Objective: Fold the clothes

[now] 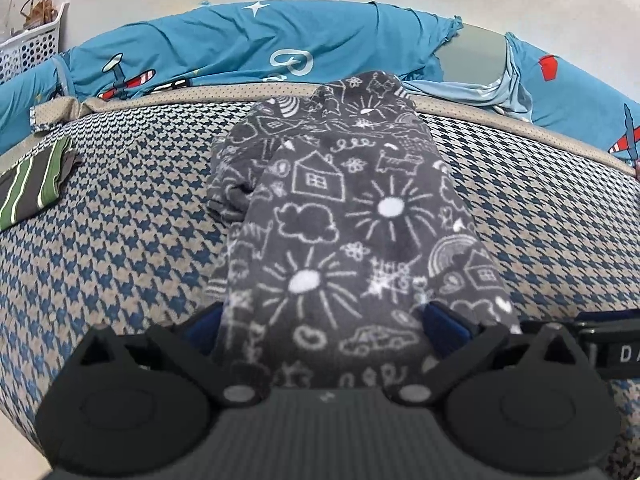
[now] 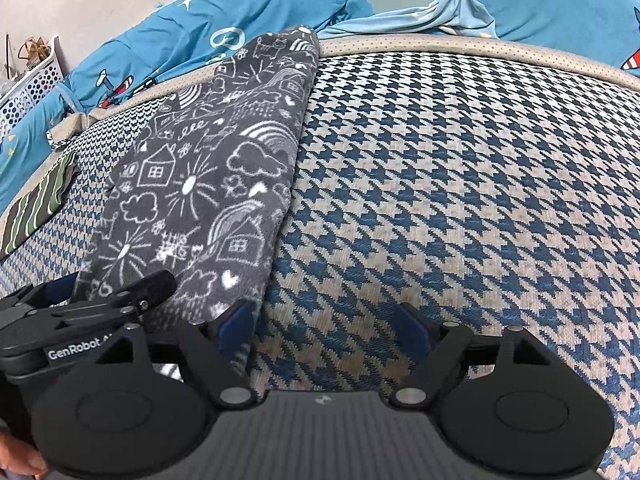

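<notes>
Nearest to me, my left tongs stand wide, their blue pads on either side of the near end of the grey doodle-print garment. The cloth runs between the fingers and drapes over the body of the tongs, but the pads do not pinch it, so I read the left tongs as released.

My right tongs are released too, with nothing but the houndstooth cover between the fingers. The left finger sits just at the garment's near right corner; I cannot tell whether it touches the cloth. The left tongs show at the left edge of the right wrist view, on the garment's near end.

The garment lies on the bed as a long folded strip, running from the tongs away toward the far edge of the mattress. Its right edge is straight. On its left side, about midway, a lower layer bulges out from under the top layer. Its far end reaches the beige piping at the far edge of the cover.

Far left on the bed, well apart from the garment, lies a green and grey striped cloth. Beyond the piping is a blue sheet printed with planes, and a white perforated basket stands at the far left against the wall.
</notes>
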Action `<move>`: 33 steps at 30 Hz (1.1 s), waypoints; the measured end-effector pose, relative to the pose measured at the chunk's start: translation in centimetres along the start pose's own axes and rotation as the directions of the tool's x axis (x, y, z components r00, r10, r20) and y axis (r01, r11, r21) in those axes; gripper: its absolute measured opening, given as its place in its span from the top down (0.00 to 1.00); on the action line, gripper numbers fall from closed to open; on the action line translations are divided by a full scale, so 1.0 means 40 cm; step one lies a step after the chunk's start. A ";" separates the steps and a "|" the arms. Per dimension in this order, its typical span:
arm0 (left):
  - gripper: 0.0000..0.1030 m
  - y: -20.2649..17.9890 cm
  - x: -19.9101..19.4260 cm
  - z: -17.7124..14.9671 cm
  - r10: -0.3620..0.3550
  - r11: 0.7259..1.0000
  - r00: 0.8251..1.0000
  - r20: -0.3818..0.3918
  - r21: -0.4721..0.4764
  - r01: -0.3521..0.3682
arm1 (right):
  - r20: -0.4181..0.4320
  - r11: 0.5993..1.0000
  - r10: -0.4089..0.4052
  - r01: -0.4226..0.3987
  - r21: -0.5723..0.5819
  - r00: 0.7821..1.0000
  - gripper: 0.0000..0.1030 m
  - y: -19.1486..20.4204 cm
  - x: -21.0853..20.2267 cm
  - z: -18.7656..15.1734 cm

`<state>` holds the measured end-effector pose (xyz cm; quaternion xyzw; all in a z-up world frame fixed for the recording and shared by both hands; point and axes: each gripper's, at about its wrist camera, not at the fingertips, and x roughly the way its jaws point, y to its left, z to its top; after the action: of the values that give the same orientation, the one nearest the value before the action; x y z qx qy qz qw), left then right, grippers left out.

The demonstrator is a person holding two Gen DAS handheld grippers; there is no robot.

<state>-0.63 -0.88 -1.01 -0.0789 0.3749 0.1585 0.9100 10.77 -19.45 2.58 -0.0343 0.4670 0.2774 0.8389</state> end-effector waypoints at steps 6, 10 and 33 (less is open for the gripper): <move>0.00 0.010 -0.016 -0.005 -0.007 1.000 1.000 -0.003 -0.020 0.007 | -0.003 1.000 -0.008 0.008 -0.010 1.000 0.20 0.005 0.004 0.001; 0.00 0.012 -0.024 -0.007 -0.007 1.000 1.000 0.000 -0.020 0.007 | -0.006 1.000 -0.010 0.010 -0.016 1.000 0.19 0.007 0.009 0.003; 0.00 0.058 -0.067 -0.025 -0.016 0.994 1.000 0.004 -0.107 0.016 | 0.081 0.998 -0.063 0.061 0.034 0.995 0.21 -0.005 -0.022 0.004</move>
<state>-3.89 0.44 0.12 -0.1303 0.3639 0.1713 0.9062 10.61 -19.94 3.33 -0.0242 0.4354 0.2451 0.8659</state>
